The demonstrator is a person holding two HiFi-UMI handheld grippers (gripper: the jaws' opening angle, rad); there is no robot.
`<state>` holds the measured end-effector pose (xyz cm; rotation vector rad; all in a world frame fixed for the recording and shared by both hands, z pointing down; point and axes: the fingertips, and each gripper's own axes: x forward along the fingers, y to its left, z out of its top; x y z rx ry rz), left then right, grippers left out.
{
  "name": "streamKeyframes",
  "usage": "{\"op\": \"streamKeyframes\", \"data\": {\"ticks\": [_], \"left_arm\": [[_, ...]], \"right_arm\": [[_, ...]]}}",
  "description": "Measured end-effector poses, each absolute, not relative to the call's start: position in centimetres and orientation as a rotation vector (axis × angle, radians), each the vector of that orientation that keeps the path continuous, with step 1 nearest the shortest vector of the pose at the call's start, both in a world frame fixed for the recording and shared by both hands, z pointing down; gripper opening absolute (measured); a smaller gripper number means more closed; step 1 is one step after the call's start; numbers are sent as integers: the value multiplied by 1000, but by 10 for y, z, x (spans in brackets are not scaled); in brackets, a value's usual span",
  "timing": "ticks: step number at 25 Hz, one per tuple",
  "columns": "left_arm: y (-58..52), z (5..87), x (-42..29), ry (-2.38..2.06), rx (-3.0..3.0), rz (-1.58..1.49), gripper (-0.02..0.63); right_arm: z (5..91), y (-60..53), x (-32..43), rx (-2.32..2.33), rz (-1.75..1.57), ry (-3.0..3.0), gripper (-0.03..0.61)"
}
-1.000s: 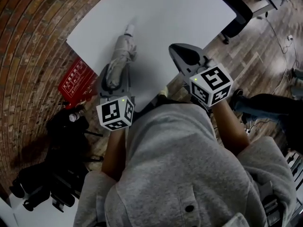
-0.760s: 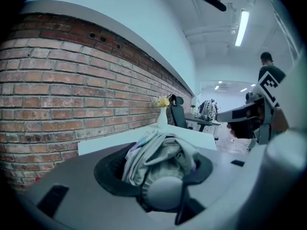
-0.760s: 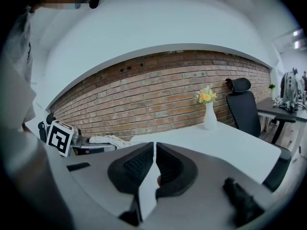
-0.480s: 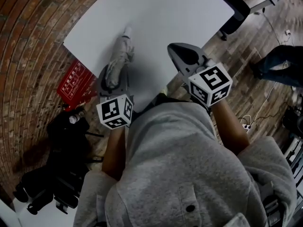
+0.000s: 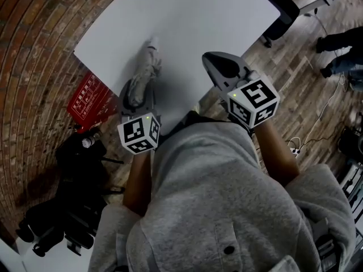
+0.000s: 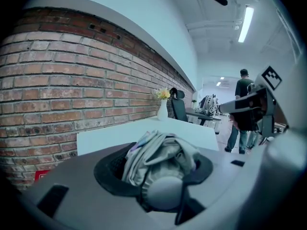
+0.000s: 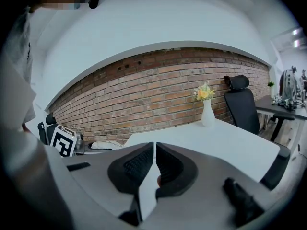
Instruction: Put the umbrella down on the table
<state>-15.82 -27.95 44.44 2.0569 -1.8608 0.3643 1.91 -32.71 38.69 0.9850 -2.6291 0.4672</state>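
Note:
A folded grey umbrella (image 5: pixel 145 71) lies lengthwise over the near left part of the white table (image 5: pixel 215 16), tip pointing away from me. My left gripper (image 5: pixel 135 98) is shut on its handle end. In the left gripper view the bunched fabric and round handle knob (image 6: pixel 160 157) fill the space between the jaws. I cannot tell whether the umbrella rests on the tabletop or hangs just above it. My right gripper (image 5: pixel 222 67) hovers over the table's near edge, shut and empty; its pads (image 7: pixel 144 164) almost touch.
A white vase with yellow flowers (image 7: pixel 207 111) stands at the table's far end beside a black office chair (image 7: pixel 242 104). A red sign (image 5: pixel 88 98) and black gear (image 5: pixel 74 208) lie on the floor at the left. A person (image 6: pixel 244 109) stands further off.
My left gripper and the umbrella have sunk a little toward the table. The right gripper has kept still. A person's legs at the right edge have moved away toward the top right.

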Motion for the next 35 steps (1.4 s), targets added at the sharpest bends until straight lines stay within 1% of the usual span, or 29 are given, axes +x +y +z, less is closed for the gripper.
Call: {"op": "streamKeyframes", "data": {"ticks": [16, 35], "left_arm": [[-264, 462, -162, -1818, 2047, 351, 233], [-237, 511, -163, -1677, 2013, 512, 252]], "right_arm": [[393, -315, 14, 943, 469, -2630, 31], [396, -307, 0, 919, 445, -2624, 32]]}}
